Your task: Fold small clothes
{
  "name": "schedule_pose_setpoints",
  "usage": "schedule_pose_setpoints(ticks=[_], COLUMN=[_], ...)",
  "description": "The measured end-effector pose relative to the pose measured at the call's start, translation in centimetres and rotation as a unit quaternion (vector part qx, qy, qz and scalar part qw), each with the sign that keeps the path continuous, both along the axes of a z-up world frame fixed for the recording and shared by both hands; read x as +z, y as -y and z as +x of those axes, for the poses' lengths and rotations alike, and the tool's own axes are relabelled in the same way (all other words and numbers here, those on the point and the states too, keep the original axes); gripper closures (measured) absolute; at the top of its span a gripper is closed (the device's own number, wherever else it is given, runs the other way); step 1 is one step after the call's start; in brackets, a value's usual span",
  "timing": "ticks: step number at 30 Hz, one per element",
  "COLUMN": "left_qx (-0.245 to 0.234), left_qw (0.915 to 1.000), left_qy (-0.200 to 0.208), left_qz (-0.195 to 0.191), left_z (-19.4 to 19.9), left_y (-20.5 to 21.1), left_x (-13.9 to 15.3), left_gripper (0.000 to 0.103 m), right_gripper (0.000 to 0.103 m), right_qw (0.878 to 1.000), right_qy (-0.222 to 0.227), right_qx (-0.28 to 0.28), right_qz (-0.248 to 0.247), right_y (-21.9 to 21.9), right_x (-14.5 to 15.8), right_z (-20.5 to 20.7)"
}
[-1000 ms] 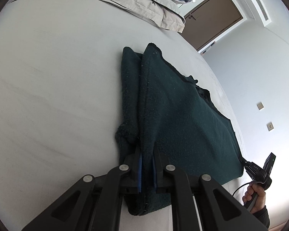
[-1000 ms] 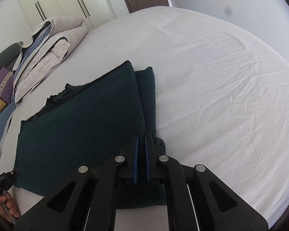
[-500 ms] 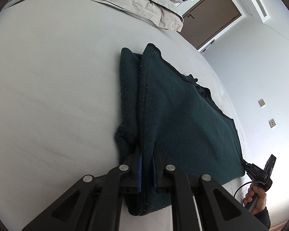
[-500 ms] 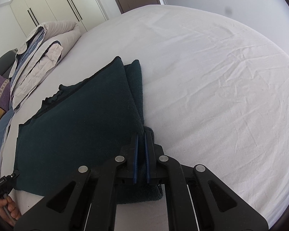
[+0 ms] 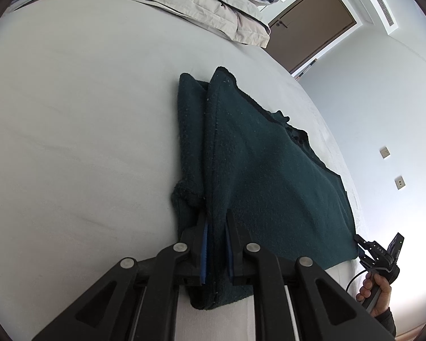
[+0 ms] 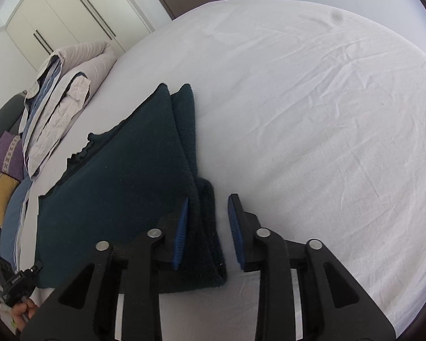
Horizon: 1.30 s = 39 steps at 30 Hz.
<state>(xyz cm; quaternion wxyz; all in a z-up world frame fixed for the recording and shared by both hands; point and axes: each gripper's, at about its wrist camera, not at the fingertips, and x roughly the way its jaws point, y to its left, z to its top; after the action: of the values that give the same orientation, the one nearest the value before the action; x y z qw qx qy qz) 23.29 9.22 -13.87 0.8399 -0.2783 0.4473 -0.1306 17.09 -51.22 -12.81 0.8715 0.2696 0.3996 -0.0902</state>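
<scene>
On the white bed [image 6: 312,99] the dark green garment [image 5: 269,176] lies folded flat, its long axis running from your two grippers away toward the pillows [image 5: 190,2], with a narrower folded strip along one side. Your left gripper [image 5: 215,251] pinches the near end of that fold, fabric pressed between its blue pads. Your right gripper [image 6: 208,231] has just been opening: its jaws now stand spread, with the opposite near corner lying between them against the left pad and clear of the right one, so nothing is held on that side. Both grippers sit at the garment's near edge, one at each corner, and the cloth stretches ahead of them. Any next fold probably turns on that length: the far end must come toward you, or the near edge go forward.
</scene>
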Motion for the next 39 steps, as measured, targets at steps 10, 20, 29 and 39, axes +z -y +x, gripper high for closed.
schedule_pose_setpoints(ticks=[10,20,29,39], left_qx=[-0.001,-0.030,-0.011,-0.052], left_qw=[0.9899,0.9856,0.9917,0.9860], left_qy=[0.104,0.085,0.064,0.090], left_qz=[0.096,0.143,0.111,0.131], left_z=[0.8,8.4,9.4,4.4], left_y=[3.3,8.8,6.1,9.8], left_x=[8.8,4.3,0.2,3.0], left_gripper=[0.081,0.075,0.088,0.051], right_gripper=[0.055,0.055,0.084,0.078], right_qw=[0.982,0.927,0.967,0.946], right_qy=[0.061,-0.051,-0.016,0.052], right_qx=[0.177,0.357,0.236,0.274], right_qz=[0.016,0.102,0.098,0.162], right_y=[-9.6,-26.7,-22.1,-19.6], right_x=[6.3,-1.2,-4.2,-1.4], right_z=[6.1,18.8,25.2,14.0])
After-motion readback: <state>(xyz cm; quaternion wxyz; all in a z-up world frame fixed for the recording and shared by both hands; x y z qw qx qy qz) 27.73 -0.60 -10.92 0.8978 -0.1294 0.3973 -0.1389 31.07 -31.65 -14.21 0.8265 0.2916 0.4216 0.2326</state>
